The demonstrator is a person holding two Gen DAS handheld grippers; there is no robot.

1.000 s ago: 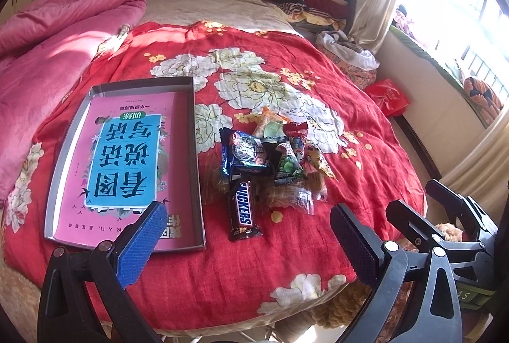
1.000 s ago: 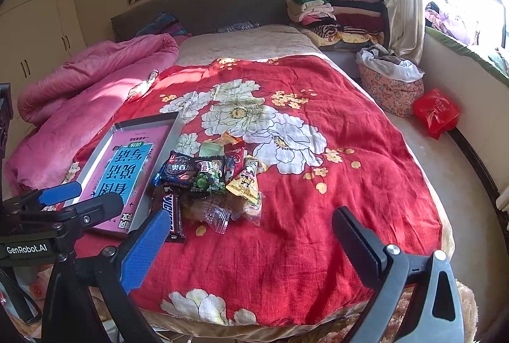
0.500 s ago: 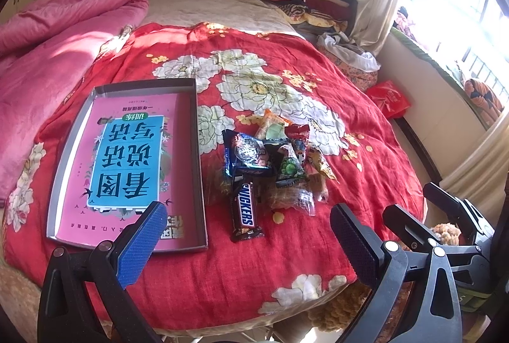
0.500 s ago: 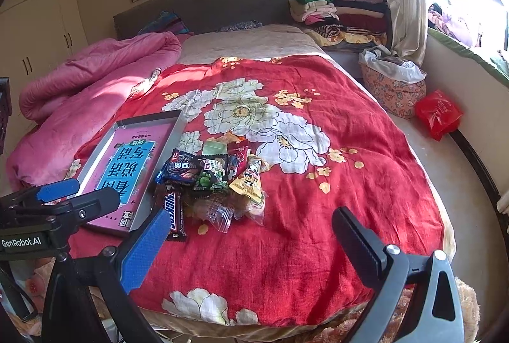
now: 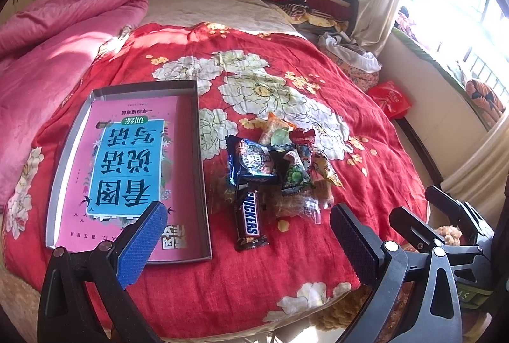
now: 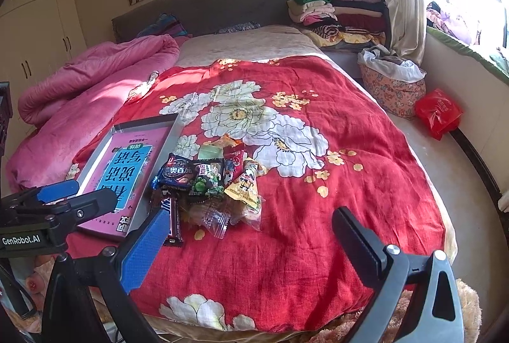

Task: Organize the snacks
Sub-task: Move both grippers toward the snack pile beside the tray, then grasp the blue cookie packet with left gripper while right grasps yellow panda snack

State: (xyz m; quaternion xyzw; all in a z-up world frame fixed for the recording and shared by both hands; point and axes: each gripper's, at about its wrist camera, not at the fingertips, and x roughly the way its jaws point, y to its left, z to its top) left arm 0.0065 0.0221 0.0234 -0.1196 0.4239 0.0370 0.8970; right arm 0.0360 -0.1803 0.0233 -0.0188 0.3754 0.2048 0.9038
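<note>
Two grippers hang in the air at the near edge of the bed, and both have their fingers spread wide with nothing between them. The left gripper [image 5: 248, 234] has one blue padded finger and one black one, and it points over the near end of the shallow grey metal tray [image 5: 201, 171] and the snack pile. The right gripper [image 6: 251, 238] sits further to the right and points at the red flowered bedspread [image 6: 350, 184]; from its camera the left gripper [image 6: 57, 199] shows at the left edge, apart from it. The pile of small snack packets [image 5: 280, 164] lies on the bedspread just to the right of the tray, not in it. A brown Snickers bar [image 5: 249, 217] lies at the near end of the pile, with a dark blue cookie packet [image 5: 251, 161] just behind it and a clear crinkly wrapper [image 5: 299, 204] beside it. A pink and blue book [image 5: 127, 164] lies flat inside the tray. A fluffy pink blanket [image 5: 57, 50] is heaped on the left side of the bed. Compared with one second ago, the snacks and tray have not moved on the bed, both grippers are just as wide open, and the tray and snacks sit a little higher and nearer in both views, so the grippers have crept forward a bit.
</note>
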